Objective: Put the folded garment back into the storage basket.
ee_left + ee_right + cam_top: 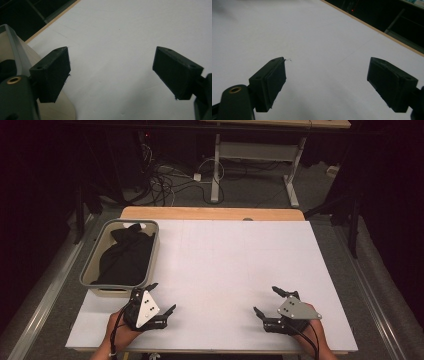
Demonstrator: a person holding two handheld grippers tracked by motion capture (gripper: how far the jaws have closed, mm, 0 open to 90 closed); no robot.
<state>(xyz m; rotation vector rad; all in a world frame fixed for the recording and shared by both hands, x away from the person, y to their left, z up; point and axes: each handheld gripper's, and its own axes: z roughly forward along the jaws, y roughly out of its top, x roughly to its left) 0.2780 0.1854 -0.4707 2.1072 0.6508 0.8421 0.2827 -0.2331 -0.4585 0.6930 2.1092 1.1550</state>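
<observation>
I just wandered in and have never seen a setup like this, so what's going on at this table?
A person sits at a white table holding a two-jaw gripper in each hand. The left gripper and the right gripper both rest near the front edge with jaws wide open and nothing between them. A grey bin at the left side holds a crumpled black cloth, just beyond the left gripper. Nothing is being grasped at this moment.

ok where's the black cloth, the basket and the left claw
black cloth [126, 259]: high view, middle of the bundled fabric inside the basket
basket [90, 266]: high view, its grey left rim
left claw [163, 298]: high view, midway between its open fingertips, beside the basket's near corner
</observation>
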